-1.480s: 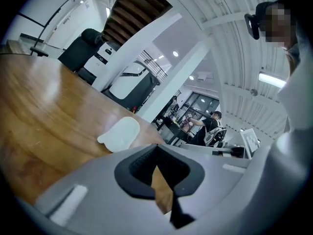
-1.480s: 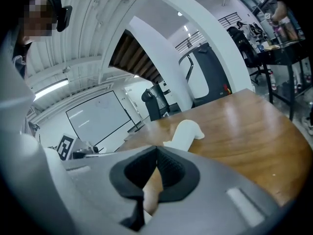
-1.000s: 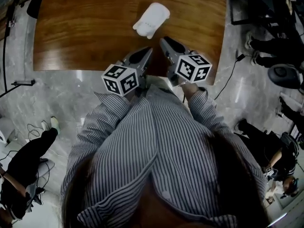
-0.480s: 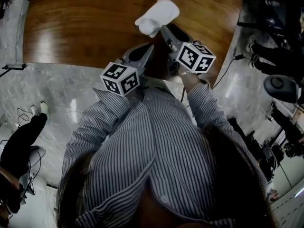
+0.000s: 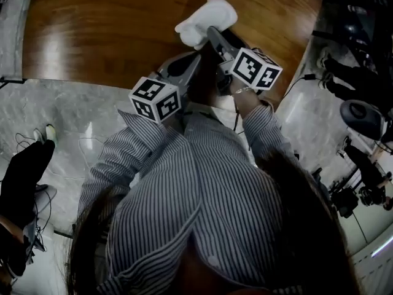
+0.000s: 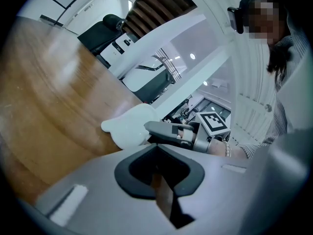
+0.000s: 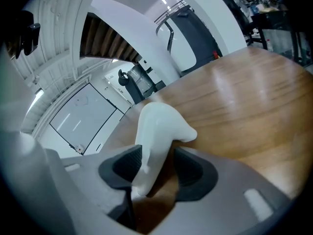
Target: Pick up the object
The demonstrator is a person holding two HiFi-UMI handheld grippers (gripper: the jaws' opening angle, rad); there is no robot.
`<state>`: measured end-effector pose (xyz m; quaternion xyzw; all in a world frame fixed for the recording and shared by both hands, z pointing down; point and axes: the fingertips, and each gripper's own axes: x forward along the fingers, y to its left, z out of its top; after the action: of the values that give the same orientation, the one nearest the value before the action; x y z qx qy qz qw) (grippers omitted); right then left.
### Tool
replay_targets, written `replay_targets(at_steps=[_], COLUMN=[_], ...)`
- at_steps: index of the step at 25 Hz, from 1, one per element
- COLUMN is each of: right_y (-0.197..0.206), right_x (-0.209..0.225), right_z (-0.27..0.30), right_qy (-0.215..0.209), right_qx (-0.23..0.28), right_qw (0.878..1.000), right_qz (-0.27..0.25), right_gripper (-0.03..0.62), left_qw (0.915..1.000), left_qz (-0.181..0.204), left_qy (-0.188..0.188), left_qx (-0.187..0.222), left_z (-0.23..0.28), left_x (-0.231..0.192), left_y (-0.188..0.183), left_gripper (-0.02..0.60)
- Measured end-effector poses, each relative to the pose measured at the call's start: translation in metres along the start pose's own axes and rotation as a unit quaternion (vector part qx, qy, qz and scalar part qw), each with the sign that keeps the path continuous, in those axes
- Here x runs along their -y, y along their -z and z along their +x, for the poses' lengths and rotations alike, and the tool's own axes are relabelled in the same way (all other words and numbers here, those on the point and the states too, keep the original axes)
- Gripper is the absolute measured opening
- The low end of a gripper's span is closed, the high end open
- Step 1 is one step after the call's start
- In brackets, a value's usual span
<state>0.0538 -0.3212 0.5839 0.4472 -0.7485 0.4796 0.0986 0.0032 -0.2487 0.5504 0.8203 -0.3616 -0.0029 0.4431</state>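
Observation:
A white, soft-looking moulded object lies on the wooden table near its right side. My right gripper reaches its near end. In the right gripper view the object stands between the two dark pads of that gripper; the jaws are opening, with the left pad close against it and a gap on the right. My left gripper hangs just behind and to the left, over the table's near edge, its jaws together with nothing in them. The left gripper view shows the object beside the right gripper.
The table's near edge runs just ahead of my body, with marble floor below it. A seated person in dark clothes is at the left. Cables, gear and a dark chair crowd the right.
My right gripper has moved forward from short of the white object to its near end, and the object is now between its jaws. The left gripper has stayed close behind.

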Motion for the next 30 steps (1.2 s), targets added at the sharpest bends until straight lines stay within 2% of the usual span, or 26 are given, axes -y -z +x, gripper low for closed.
replay_targets(at_steps=[3,5,9,17,24,30], right_y=[0.002,0.001,-0.002,-0.024,-0.043,-0.056], right_x=[0.002,0.000,-0.003,-0.018,-0.038,-0.059], right_z=[0.002,0.004,0.005,-0.019,-0.066,-0.099], right_qy=[0.010,0.003,-0.009,-0.021,-0.024,-0.036], right_qx=[-0.017,-0.018,-0.012,0.030,0.074,0.118], right_qw=[1.000,1.000,0.999,0.999,0.996,0.988], right_qz=[0.003,0.015,0.033,0.002,-0.049,-0.095], right_gripper=[0.176,0.146,0.127,0.118,0.118,0.118], left_qw=[1.0000,1.0000,1.0000,0.9996,0.9970,0.9896], left_qz=[-0.002,-0.002,0.000,0.000,0.047,0.106], left_qy=[0.000,-0.001,-0.003,-0.015,0.002,0.006], left_qx=[0.001,0.002,0.001,0.023,0.061,0.097], left_z=[0.000,-0.001,-0.003,-0.024,-0.041,-0.048], left_x=[0.001,0.000,-0.001,0.001,0.033,0.055], left_y=[0.000,-0.001,-0.002,-0.008,-0.041,-0.082], left_gripper=[0.002,0.002,0.002,0.002,0.002,0.002])
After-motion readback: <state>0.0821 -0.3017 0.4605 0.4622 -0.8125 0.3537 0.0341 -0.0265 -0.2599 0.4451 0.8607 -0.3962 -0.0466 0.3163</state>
